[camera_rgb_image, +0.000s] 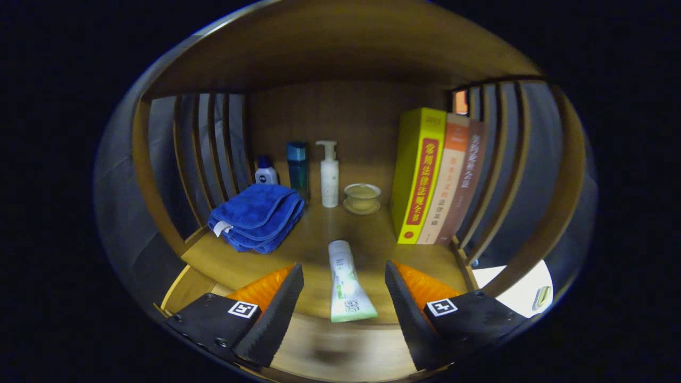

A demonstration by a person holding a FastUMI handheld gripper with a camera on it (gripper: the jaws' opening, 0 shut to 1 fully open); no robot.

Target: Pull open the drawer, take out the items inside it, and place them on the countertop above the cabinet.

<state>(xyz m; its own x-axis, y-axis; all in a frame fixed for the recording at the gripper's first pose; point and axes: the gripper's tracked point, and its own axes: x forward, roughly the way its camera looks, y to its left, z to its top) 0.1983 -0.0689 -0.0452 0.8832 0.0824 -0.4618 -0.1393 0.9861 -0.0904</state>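
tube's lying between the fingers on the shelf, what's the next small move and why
Probably draw the gripper straight back, fingers kept apart. The white and green tube lies flat on the wooden countertop between the open fingers, and neither pad presses on it, so it looks already set down. Backing out straight should avoid nudging it or the blue towel ahead on one side.
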